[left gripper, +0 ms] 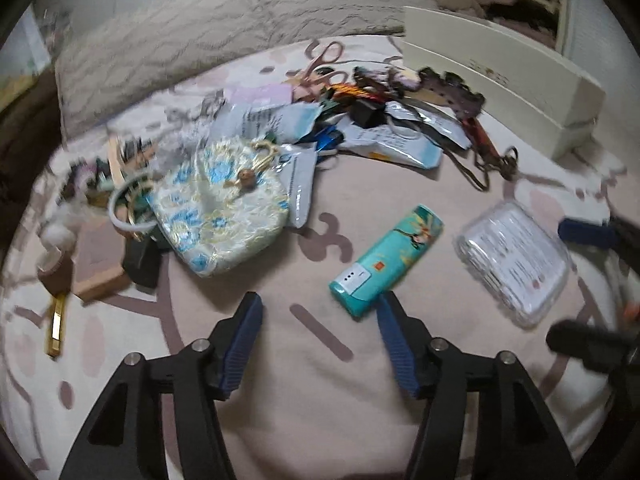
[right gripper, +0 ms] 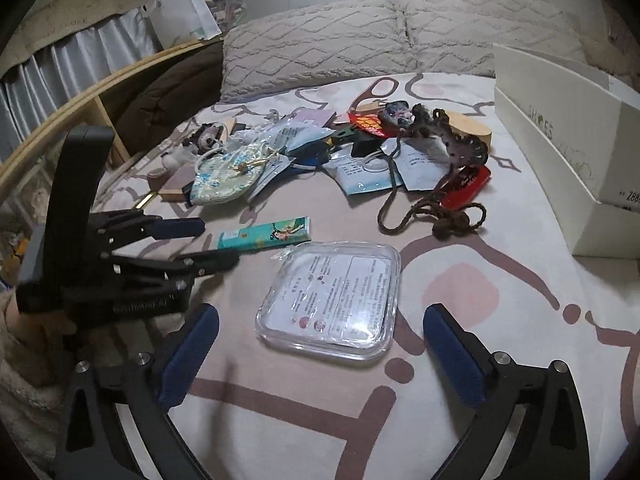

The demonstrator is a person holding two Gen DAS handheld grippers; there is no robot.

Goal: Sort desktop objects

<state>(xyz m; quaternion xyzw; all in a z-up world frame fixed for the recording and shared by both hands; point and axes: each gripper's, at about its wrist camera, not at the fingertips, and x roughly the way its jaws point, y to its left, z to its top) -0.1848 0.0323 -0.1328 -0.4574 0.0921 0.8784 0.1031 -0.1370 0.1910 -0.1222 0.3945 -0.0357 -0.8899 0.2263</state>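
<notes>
Left tongs: my left gripper (left gripper: 320, 316) stands with its blue pads apart over bare blanket, pinching nothing; its right pad sits just beside the near end of the teal rectangular power bank with a flower print (left gripper: 386, 260).
Right tongs: my right gripper (right gripper: 320, 344) is spread wide, nothing between the pads; the clear square plastic lid wrapped in film (right gripper: 330, 300) lies flat just ahead of them.
Writing: I read "SHOES" on the white cardboard box (right gripper: 560, 128) at the right, and digits near its cut-off edge. The printed sheet under the lid carries text too small for me to read. The power bank has an orange square mark I cannot make out.
Hard to see: the left wrist view is blurred; the pile (left gripper: 320, 120) further back is a tangle of pouches, scissors and cords.
Around: a blue-and-cream brocade pouch (left gripper: 224, 208) lies left of the power bank; a brown braided cord (right gripper: 440, 216) lies beyond the lid; two quilted beige pillows (right gripper: 360, 40) line the back.
Surface: pink patterned blanket (right gripper: 460, 320).
</notes>
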